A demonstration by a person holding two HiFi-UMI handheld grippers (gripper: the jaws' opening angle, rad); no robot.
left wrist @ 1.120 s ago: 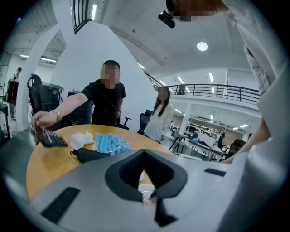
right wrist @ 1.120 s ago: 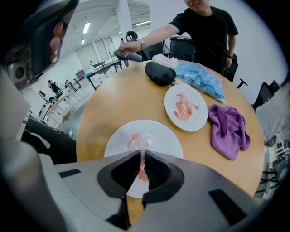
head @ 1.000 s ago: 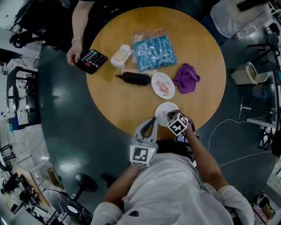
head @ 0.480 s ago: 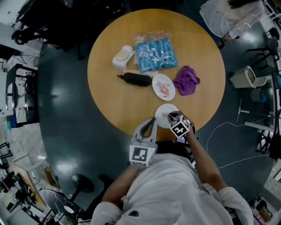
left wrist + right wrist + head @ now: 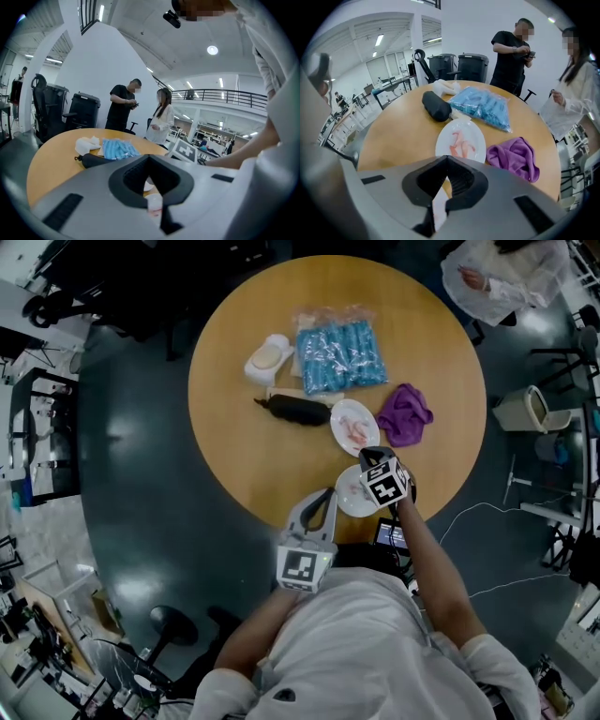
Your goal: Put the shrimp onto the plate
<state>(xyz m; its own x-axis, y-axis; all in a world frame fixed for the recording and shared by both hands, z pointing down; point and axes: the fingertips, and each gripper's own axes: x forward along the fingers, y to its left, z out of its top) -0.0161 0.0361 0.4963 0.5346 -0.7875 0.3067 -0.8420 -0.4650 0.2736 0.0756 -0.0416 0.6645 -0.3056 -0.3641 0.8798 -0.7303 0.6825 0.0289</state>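
Wooden table (image 5: 246, 432), left gripper (image 5: 149, 157) clenched empty, right gripper (image 5: 447, 159) clenched, partly hiding near plate (image 5: 346, 505), shrimp (image 5: 356, 431) on far plate (image 5: 342, 414)

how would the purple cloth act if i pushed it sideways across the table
The purple cloth lies crumpled in soft folds, so it is probably floppy and would bunch up rather than slide as one piece. It looks thin, so likely light and easy to move. The wooden table looks smooth, so the cloth may partly drag along.
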